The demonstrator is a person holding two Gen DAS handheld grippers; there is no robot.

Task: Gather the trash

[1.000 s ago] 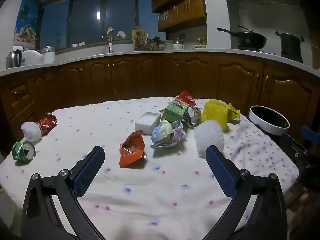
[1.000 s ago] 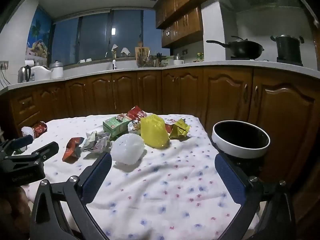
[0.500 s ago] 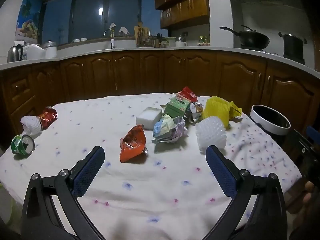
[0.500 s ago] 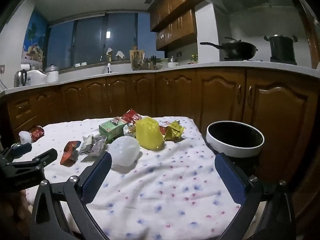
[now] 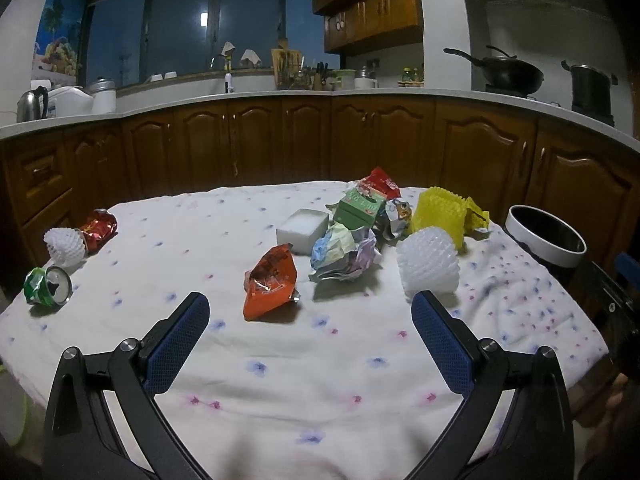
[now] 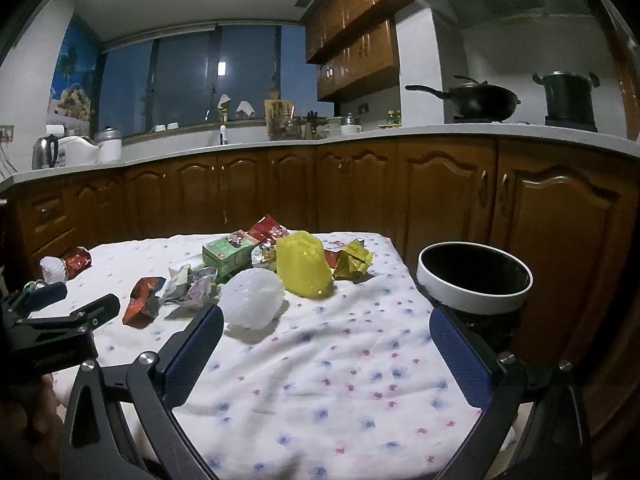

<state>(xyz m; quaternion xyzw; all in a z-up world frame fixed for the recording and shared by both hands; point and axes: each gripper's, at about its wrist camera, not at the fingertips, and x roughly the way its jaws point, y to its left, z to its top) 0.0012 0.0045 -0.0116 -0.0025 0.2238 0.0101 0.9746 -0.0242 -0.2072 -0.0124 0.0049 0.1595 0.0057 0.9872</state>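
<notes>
Trash lies on a table with a white flowered cloth (image 5: 320, 360): an orange wrapper (image 5: 272, 280), crumpled paper (image 5: 344, 254), a white foam net (image 5: 428, 264), a yellow foam net (image 5: 440, 214), a green carton (image 5: 358, 208), a white block (image 5: 302, 226), a crushed green can (image 5: 46, 286). A white-rimmed bin (image 6: 474, 278) stands off the table's right edge. My left gripper (image 5: 310, 320) is open and empty, just short of the orange wrapper. My right gripper (image 6: 326, 330) is open and empty, near the white foam net (image 6: 252, 298).
A second white net (image 5: 64, 244) and a red wrapper (image 5: 98, 228) lie at the table's far left. Brown kitchen cabinets (image 5: 360, 144) with a white counter run behind the table. The left gripper shows in the right wrist view (image 6: 60, 316) at the left.
Both grippers have pulled back and risen slightly, so the table and trash look a little farther away. Both stay open. No trash has moved.
</notes>
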